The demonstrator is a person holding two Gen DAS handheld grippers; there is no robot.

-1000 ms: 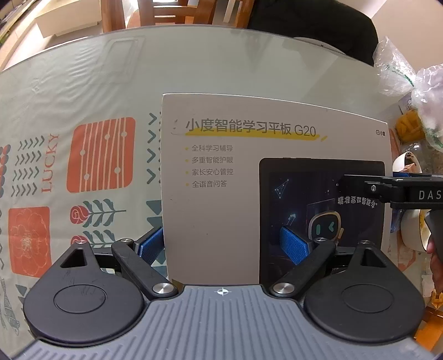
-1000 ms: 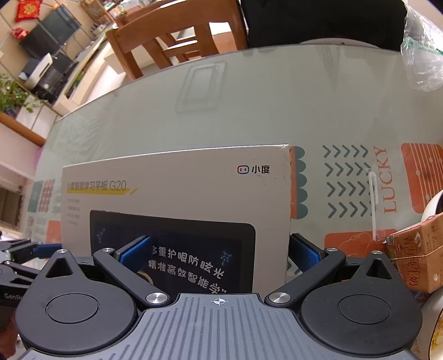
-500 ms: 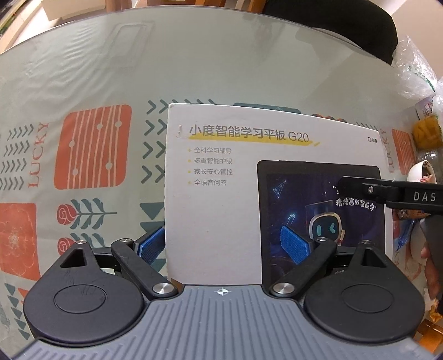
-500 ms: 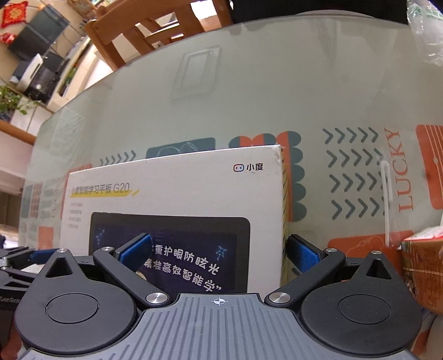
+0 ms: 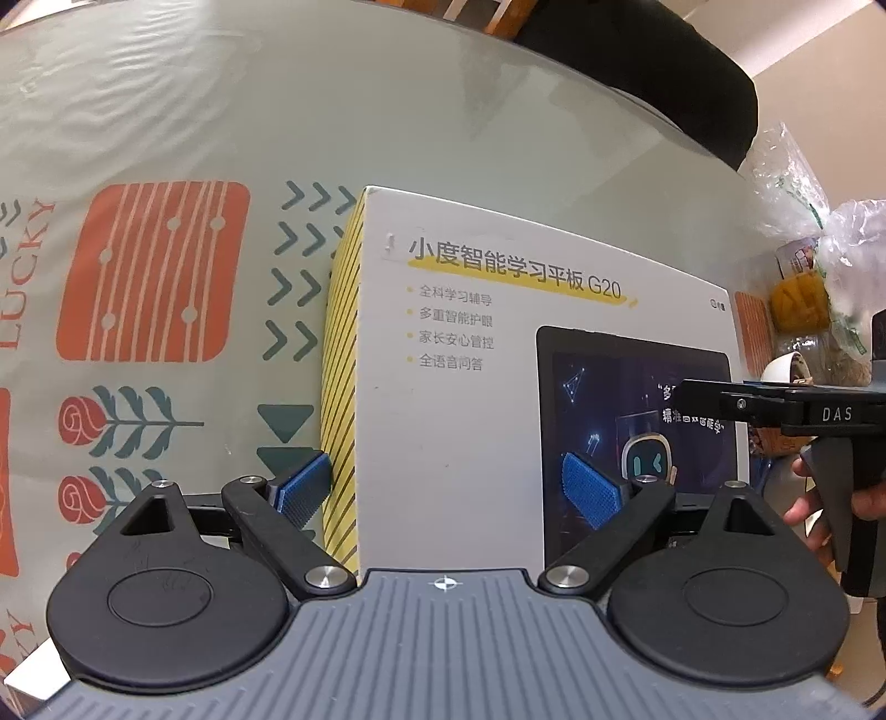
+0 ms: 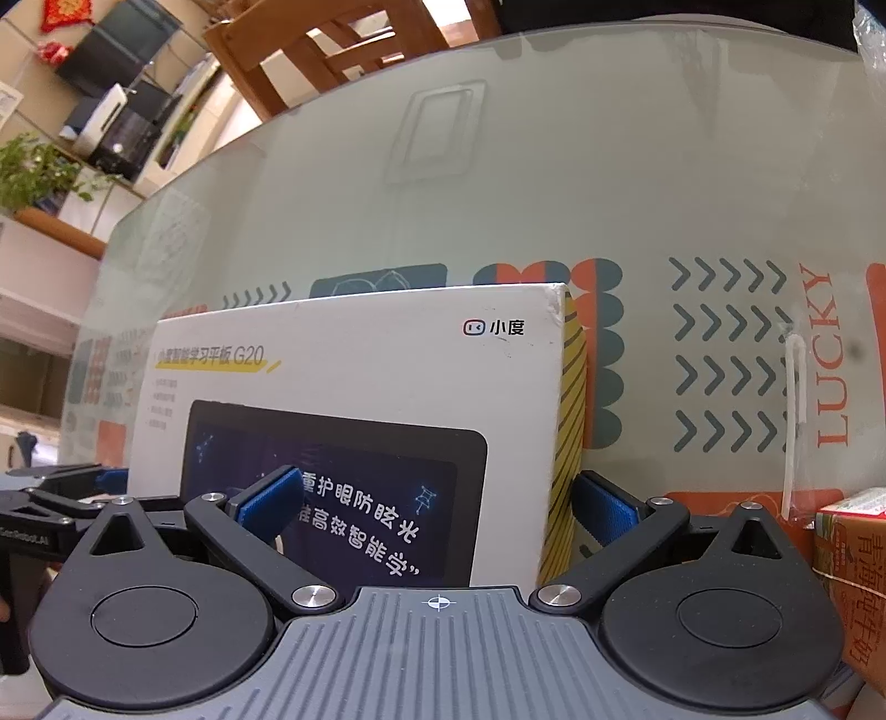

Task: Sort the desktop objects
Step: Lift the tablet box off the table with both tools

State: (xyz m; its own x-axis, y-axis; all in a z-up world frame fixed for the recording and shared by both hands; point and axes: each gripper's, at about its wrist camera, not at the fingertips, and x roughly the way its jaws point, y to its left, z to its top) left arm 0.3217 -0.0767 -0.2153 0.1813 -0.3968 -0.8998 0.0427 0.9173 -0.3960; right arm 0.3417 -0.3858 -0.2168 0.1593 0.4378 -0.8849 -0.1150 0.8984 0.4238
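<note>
A flat white tablet box (image 5: 470, 421) with a yellow striped side and a printed dark screen is held over the patterned glass table (image 5: 387, 127). My left gripper (image 5: 443, 487) is shut on its near left corner, one blue pad (image 5: 302, 487) against the striped side and the other on the printed face. My right gripper (image 6: 437, 504) is shut on the box (image 6: 360, 365) at its near right corner in the same way. The left wrist view also shows the right gripper's black frame (image 5: 775, 404), with a hand (image 5: 803, 504) on its grip.
Crinkled plastic bags (image 5: 803, 221) and a white roll (image 5: 786, 368) crowd the table's right edge. An orange drink carton (image 6: 853, 559) stands close to the right gripper, and a clear wrapper (image 6: 794, 415) lies on the glass. A wooden chair (image 6: 332, 50) and a dark-clothed person (image 5: 637, 66) are beyond the far rim.
Both grippers have carried the box a little farther over the table and tilted down. The far chairs have left the left view, and the box's striped sides now show.
</note>
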